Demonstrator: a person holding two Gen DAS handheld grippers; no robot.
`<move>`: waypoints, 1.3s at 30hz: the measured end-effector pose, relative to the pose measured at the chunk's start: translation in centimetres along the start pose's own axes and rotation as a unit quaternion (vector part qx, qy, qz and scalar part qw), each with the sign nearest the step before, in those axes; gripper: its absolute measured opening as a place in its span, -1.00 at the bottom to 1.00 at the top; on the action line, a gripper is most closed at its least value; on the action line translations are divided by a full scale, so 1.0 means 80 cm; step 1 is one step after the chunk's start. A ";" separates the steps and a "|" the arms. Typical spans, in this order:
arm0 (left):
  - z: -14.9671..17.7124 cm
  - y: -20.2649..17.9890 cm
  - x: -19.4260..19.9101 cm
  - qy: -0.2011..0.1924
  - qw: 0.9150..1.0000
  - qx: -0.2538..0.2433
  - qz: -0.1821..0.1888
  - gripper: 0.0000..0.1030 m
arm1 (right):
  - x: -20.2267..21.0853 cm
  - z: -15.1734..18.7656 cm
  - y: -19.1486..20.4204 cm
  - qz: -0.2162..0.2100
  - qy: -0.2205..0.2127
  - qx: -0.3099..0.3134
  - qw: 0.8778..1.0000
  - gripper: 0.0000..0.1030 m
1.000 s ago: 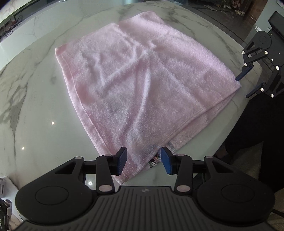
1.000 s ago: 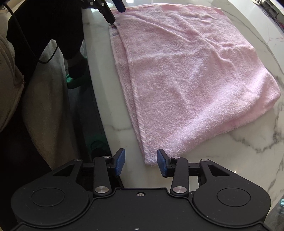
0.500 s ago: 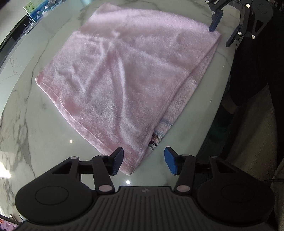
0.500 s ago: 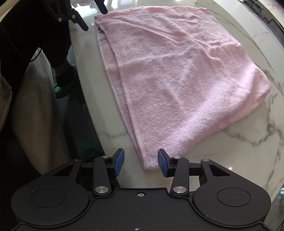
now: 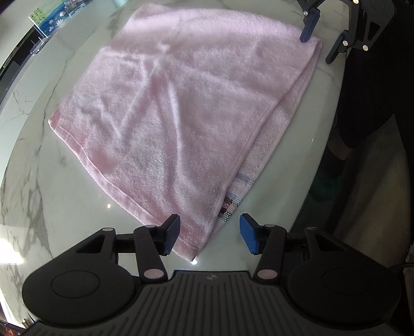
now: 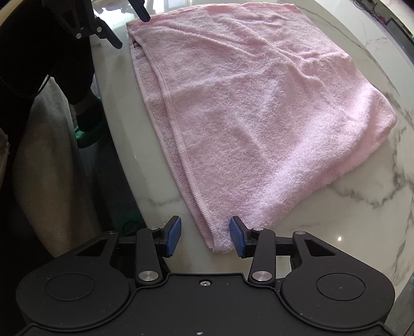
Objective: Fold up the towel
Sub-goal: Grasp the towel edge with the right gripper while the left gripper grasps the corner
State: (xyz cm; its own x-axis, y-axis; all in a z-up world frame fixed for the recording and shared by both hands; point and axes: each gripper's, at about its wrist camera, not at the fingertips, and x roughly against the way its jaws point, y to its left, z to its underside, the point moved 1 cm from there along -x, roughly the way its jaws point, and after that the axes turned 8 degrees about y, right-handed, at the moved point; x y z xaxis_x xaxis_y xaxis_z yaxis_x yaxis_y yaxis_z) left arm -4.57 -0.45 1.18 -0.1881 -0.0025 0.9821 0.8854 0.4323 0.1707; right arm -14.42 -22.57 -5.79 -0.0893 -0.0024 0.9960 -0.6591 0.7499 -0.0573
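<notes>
A pink towel (image 5: 186,108) lies folded in two layers on the marble table (image 5: 51,196), its doubled hem along the table's near edge. My left gripper (image 5: 210,237) is open, its jaws on either side of one near corner of the towel. My right gripper (image 6: 205,237) is open around the other near corner, which also shows in the right wrist view (image 6: 258,111). The right gripper shows at the top right of the left wrist view (image 5: 322,38); the left gripper shows at the top left of the right wrist view (image 6: 129,23).
The rounded table edge (image 5: 328,144) runs beside the towel's hem, with the person's dark legs (image 5: 367,90) and floor beyond. A beige cloth (image 6: 44,160) hangs left of the table in the right wrist view. Small items (image 5: 51,18) stand at the far edge.
Both grippers have moved in toward the towel's near corners and swung to face along its hem. The left gripper's jaws have opened wider. The towel has not moved.
</notes>
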 end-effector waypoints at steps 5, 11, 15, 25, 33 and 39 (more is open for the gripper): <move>0.005 -0.001 -0.005 0.005 0.999 -0.041 -0.004 -0.04 | -0.001 0.002 -0.001 -0.001 -0.001 -0.001 1.000 -0.21; 0.009 0.000 -0.006 -0.007 0.996 -0.093 0.009 -0.05 | -0.001 0.002 -0.002 -0.002 -0.002 -0.001 1.000 -0.20; 0.005 0.005 -0.010 0.010 0.994 -0.105 0.021 -0.05 | -0.002 0.003 -0.004 -0.005 0.000 0.006 1.000 -0.20; -0.006 0.022 -0.016 0.025 0.995 -0.077 0.065 -0.03 | 0.009 0.017 -0.006 0.000 -0.020 0.049 0.999 -0.19; -0.004 0.018 -0.017 0.022 0.995 -0.074 0.067 -0.03 | -0.002 0.010 -0.005 -0.004 -0.021 0.058 0.998 -0.19; 0.000 0.019 -0.017 0.011 0.995 -0.071 0.072 -0.06 | -0.005 0.007 -0.012 -0.017 -0.016 0.048 0.999 -0.19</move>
State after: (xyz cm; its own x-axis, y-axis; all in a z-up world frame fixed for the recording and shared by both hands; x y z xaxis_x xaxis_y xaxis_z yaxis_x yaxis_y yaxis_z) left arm -2.98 0.21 0.12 -0.0464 0.0298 0.9985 0.9537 0.2986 0.0354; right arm -14.20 -23.66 -6.16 -0.0883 -0.0492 0.9949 -0.7301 0.6826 -0.0311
